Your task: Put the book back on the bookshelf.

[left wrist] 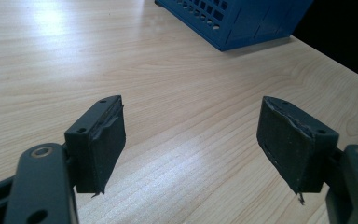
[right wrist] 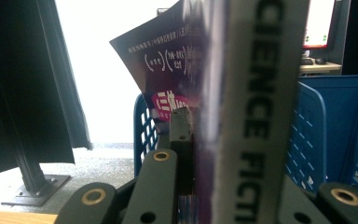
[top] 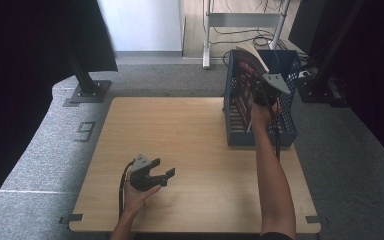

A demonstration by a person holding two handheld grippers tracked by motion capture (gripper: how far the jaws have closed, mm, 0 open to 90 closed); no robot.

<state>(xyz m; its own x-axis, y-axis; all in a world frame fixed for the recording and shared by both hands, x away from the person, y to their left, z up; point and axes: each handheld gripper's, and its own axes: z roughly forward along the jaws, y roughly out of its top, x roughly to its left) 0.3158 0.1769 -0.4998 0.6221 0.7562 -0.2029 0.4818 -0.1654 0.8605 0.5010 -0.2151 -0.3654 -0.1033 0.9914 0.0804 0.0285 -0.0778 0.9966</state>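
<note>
A dark-covered book (top: 249, 70) stands upright in the blue slatted basket (top: 285, 132) at the table's right side. My right gripper (top: 261, 95) is shut on the book over the basket. In the right gripper view the book's pale spine (right wrist: 261, 107) with black lettering sits between the jaws, and its dark cover (right wrist: 168, 56) fans out to the left. My left gripper (top: 161, 170) rests low over the front left of the wooden table (top: 180, 135). It is open, with bare wood between its pads (left wrist: 105, 140).
The basket's corner (left wrist: 242, 21) lies ahead of the left gripper. A black stand with a metal base (top: 87, 87) rises beyond the table's far left corner. Dark curtains hang at both sides. Cables and a white frame (top: 207, 35) sit on the floor behind.
</note>
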